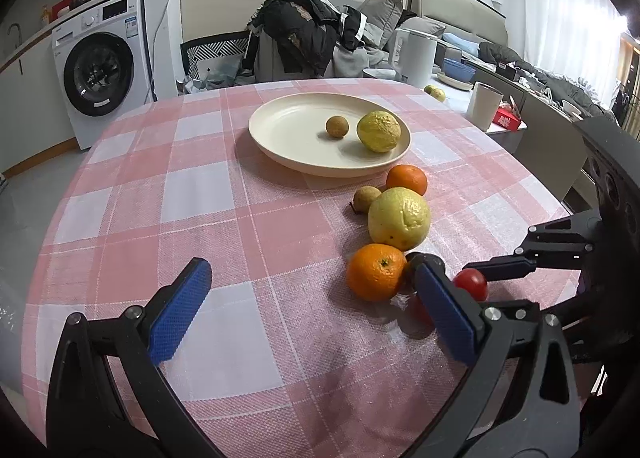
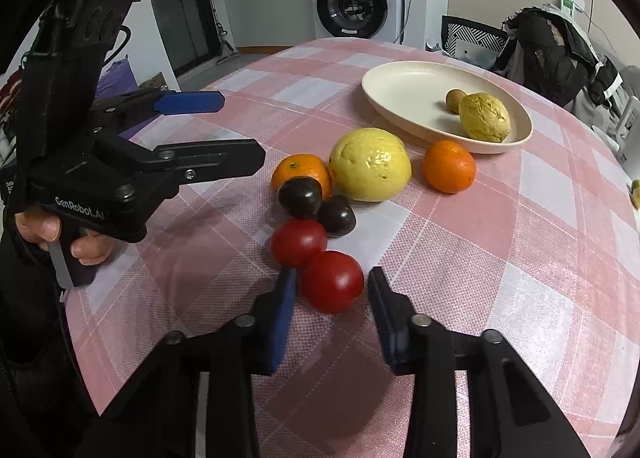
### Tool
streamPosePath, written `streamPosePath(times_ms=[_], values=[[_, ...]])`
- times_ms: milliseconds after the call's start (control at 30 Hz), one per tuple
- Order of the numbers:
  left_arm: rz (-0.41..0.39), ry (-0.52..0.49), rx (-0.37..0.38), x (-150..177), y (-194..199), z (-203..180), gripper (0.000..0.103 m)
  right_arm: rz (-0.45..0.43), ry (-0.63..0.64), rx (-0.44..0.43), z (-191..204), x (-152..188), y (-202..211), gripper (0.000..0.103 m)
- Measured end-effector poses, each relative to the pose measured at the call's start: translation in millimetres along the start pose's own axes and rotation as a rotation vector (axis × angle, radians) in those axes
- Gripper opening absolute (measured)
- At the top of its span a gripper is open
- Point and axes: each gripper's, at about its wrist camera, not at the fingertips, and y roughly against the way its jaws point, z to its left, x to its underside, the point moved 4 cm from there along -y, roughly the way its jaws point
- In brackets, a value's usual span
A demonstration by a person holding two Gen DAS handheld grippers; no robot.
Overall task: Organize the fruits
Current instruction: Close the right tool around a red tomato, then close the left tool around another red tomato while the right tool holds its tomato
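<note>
Here the right gripper [image 2: 332, 294] sits low over the checked tablecloth [image 2: 500, 242] with its jaws apart on either side of the nearest red tomato [image 2: 332, 281]; the left pad looks to be touching or just off the fruit, while a clear gap shows at the right pad, so nothing is clamped yet. That tomato lies straight ahead between the fingers, touching a 2nd red tomato [image 2: 298, 242] just behind it, with 2 dark plums [image 2: 300, 196] beyond. Being roundish, it has no long axis to line up with. The left gripper [image 1: 312, 298] hangs wide open and empty, off to the side of the pile, so the right hand is plainly the nearer one. Further on lie a large yellow citrus [image 2: 370, 164] and 2 oranges [image 2: 449, 165], then the cream plate [image 2: 400, 86], which already holds a smaller yellow fruit [image 2: 484, 117] and a small brown fruit [image 2: 454, 100]. Closing will likely nudge the neighbouring tomato, and the plate lies ahead and to the right.
</note>
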Motion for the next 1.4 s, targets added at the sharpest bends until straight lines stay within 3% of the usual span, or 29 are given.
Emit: streamPosePath(times_ms=[567, 767, 900, 1000, 1200, 1400], values=[[0.069, -0.032, 0.139, 9.3, 1.9, -26.7, 0.101, -0.129, -0.105, 0.056, -32.1, -16.4, 23.7, 0.031], [0.113, -0.102, 0.229, 17.3, 7.5, -48.7, 0.081, -0.139, -0.122, 0.061, -36.7, -16.5, 27.9, 0.031], [0.141, -0.144, 0.270, 24.0, 8.0, -61.5, 0.060, -0.142, -0.126, 0.061, -37.2, -15.4, 28.8, 0.031], [0.170, -0.156, 0.294, 30.1, 4.5, -68.7, 0.052, -0.139, -0.125, 0.059, -37.3, -14.7, 28.1, 0.031], [0.190, -0.114, 0.312, 33.6, -2.8, -71.2, 0.050, -0.134, -0.119, 0.053, -35.0, -14.5, 26.3, 0.031], [0.199, -0.065, 0.283, 30.5, -13.6, -68.6, 0.050, -0.129, -0.114, 0.045, -33.0, -13.9, 25.9, 0.031]])
